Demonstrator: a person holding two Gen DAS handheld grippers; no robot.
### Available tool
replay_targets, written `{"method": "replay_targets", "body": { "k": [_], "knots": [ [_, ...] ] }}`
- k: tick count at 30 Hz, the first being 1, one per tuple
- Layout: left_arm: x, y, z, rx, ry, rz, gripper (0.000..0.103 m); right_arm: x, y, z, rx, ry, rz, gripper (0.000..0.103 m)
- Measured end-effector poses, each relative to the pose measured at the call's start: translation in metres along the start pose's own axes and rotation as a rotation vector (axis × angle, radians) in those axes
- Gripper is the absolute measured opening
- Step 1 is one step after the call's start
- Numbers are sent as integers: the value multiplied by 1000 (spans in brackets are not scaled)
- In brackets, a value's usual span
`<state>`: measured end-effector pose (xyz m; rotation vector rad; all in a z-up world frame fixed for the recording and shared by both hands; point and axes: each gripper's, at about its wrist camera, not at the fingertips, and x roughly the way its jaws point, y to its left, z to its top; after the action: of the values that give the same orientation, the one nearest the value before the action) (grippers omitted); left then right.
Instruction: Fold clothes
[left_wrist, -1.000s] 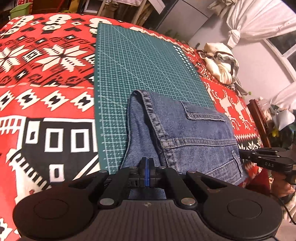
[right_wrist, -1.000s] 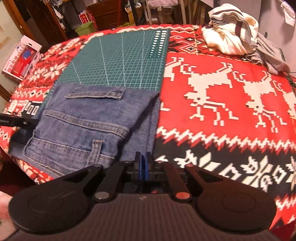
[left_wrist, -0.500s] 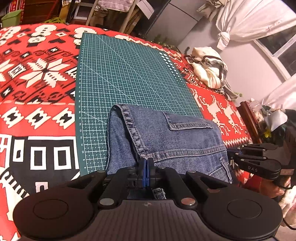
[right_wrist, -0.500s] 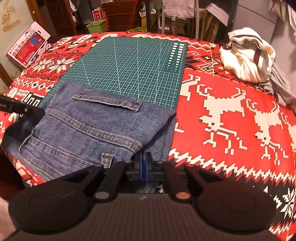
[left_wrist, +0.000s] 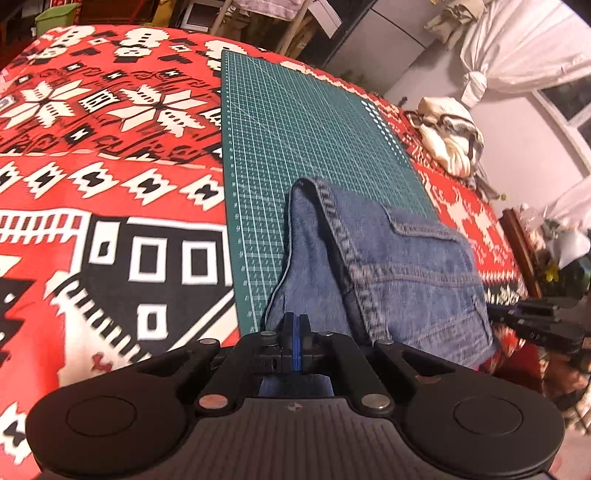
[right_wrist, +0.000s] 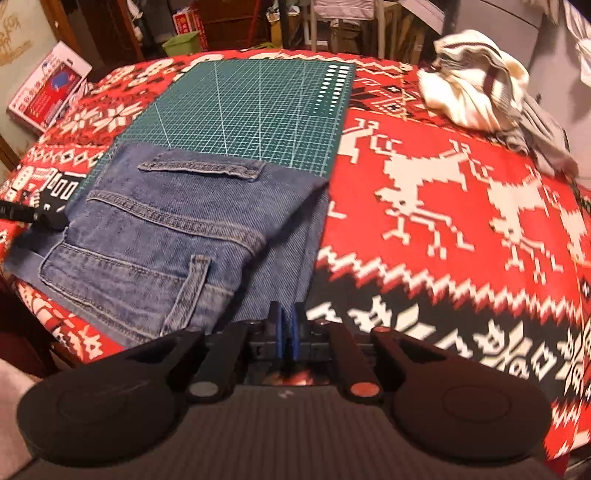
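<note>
Folded blue jeans lie on the near end of a green cutting mat, back pocket up, their near edge hanging over the table front. My left gripper is shut on that near edge at the left fold. In the right wrist view the jeans fill the lower left, and my right gripper is shut on the near right corner. Each gripper shows in the other's view: the right gripper at the jeans' right side, the left gripper at their left side.
A red, white and black patterned cloth covers the table. A heap of cream and grey clothes sits at the far right. A red-and-white box and a green bin stand beyond the far left edge.
Both grippers keep their hold on the jeans' near edge. The cameras have swung a little; the jeans lie about where they were on the mat.
</note>
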<state>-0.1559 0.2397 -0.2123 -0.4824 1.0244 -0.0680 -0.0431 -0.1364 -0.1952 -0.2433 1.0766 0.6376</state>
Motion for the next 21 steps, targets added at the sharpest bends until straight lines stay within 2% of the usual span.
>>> {"method": "replay_targets", "body": {
  "k": [6,9,15,21],
  "knots": [
    [-12,-11,-10,58,23,48,2,-22,2,3,29,-39,30,6],
    [-15,-14,-14,67,36,46,2,-31,9,7,13,-63,59,6],
    [-19,-19,-19,89,40,39,3,-15,18,3,-15,10,52,6],
    [-28,-28,-17,106,27,23,2,-22,7,-5,11,7,57,6]
  ]
}}
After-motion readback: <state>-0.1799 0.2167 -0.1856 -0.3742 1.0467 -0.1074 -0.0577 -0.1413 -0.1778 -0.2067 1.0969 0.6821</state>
